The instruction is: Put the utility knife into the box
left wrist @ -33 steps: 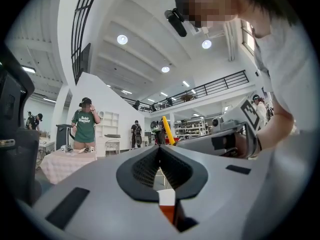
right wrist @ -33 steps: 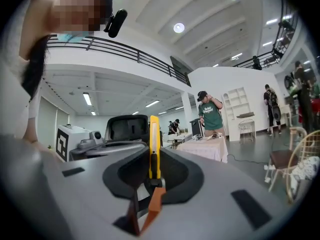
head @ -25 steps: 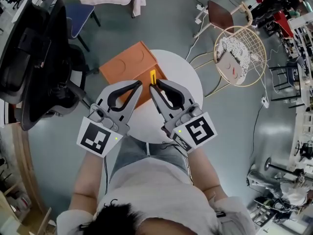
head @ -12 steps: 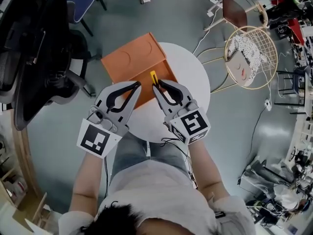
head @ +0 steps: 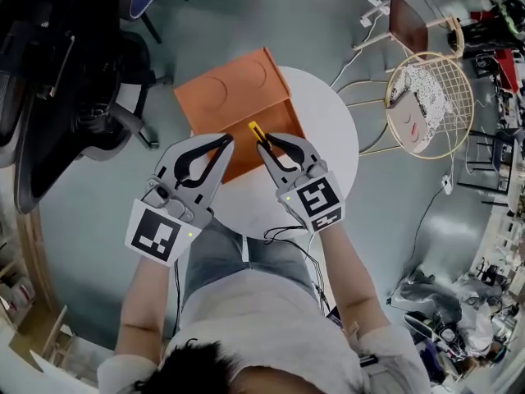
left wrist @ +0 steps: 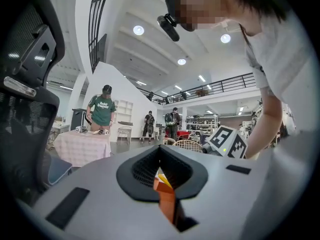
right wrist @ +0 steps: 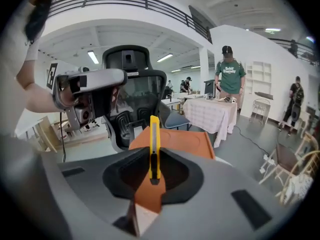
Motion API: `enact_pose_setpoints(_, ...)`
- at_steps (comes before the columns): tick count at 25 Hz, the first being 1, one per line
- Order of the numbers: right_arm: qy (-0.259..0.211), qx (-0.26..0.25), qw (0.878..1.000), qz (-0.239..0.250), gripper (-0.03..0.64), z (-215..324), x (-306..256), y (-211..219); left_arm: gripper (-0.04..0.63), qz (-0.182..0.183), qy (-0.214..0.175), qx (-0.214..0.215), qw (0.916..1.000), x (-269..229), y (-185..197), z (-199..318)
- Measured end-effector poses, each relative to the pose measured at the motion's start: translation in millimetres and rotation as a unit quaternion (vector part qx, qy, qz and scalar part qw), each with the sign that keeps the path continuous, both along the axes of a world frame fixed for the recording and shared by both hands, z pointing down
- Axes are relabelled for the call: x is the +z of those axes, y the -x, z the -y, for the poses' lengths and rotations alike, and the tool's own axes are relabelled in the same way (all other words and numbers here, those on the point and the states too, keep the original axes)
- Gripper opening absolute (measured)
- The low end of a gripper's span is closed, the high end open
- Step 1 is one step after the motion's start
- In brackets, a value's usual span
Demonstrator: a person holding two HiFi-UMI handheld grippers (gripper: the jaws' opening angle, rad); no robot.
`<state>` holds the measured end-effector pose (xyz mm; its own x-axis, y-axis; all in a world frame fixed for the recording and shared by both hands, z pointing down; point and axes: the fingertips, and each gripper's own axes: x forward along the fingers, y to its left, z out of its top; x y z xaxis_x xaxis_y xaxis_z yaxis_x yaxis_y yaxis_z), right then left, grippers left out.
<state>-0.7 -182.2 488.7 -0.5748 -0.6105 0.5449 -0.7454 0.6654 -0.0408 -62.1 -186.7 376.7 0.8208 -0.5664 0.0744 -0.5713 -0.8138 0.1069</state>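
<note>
An orange box lies closed on the far left part of a round white table, its flat lid up. My right gripper is shut on a yellow utility knife, which sticks out past the fingertips over the box's near edge. In the right gripper view the knife stands upright between the jaws, with the box beyond it. My left gripper hovers beside it at the box's near left edge, jaws together and holding nothing. The box shows through the left gripper's jaw opening.
A black office chair stands left of the table. A round wire chair with a patterned cushion and a brown stool stand to the right, with cables on the floor. People and a cloth-covered table are far off.
My right gripper has turned slightly, tipping the knife's free end to the left over the box's edge. The left gripper has stayed where it was. The head camera has drifted.
</note>
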Motion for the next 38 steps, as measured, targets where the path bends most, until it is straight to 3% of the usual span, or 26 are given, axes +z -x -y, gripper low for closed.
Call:
enact_pose_setpoints(6, 0.022, -0.055, 0.998, -0.036, 0.069, 1.9, 25.8, 10.2, 0.009, 0.004, 0.007, -0.029, 0.9995, 7.0, 14.1, 8.1)
enact_pose_setpoints(13, 0.042, -0.149, 0.983, -0.097, 0.069, -2.5, 56.2, 23.5, 0.009, 0.002, 0.010, -0.064, 0.9979, 10.4, 26.2, 13.3)
enact_pose_setpoints(24, 0.091, -0.261, 0.941, -0.194, 0.069, 0.1, 98.7, 31.3, 0.009, -0.001, 0.018, -0.110, 0.9938, 17.6, 43.8, 14.9)
enact_pose_setpoints(33, 0.127, -0.296, 0.912, -0.255, 0.069, -2.8, 130.7, 24.5, 0.009, 0.004, 0.022, -0.125, 0.9919, 21.8, 47.8, 13.6)
enact_pose_setpoints(38, 0.143, -0.305, 0.902, -0.271, 0.071, -8.1, 142.3, 23.8, 0.009, 0.010, 0.023, -0.128, 0.9915, 23.8, 50.3, 12.7)
